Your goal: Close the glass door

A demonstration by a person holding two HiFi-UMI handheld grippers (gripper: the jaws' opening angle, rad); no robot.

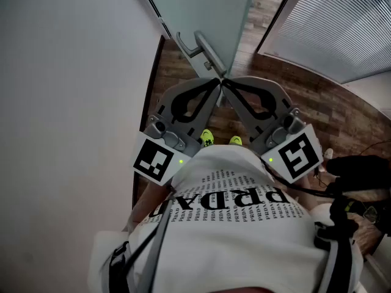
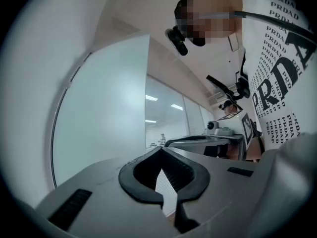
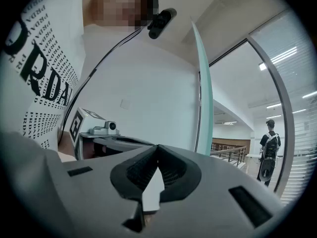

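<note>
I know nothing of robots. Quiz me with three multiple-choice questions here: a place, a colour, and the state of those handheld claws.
1. Where is the door handle? A just past the tips of the left gripper and right gripper; B behind the person; C on the floor.
2. Shoes' colour? A red; B neon yellow-green; C black.
3. Both grippers' jaws? A wide open; B clamped on the handle; C shut, empty.
1 A: the head view shows it there. 2 B: seen between the grippers. 3 C: each gripper view shows tips together, nothing between.

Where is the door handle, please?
In the head view, top centre, the door handle sits on the glass door, beyond the left gripper and right gripper.
</note>
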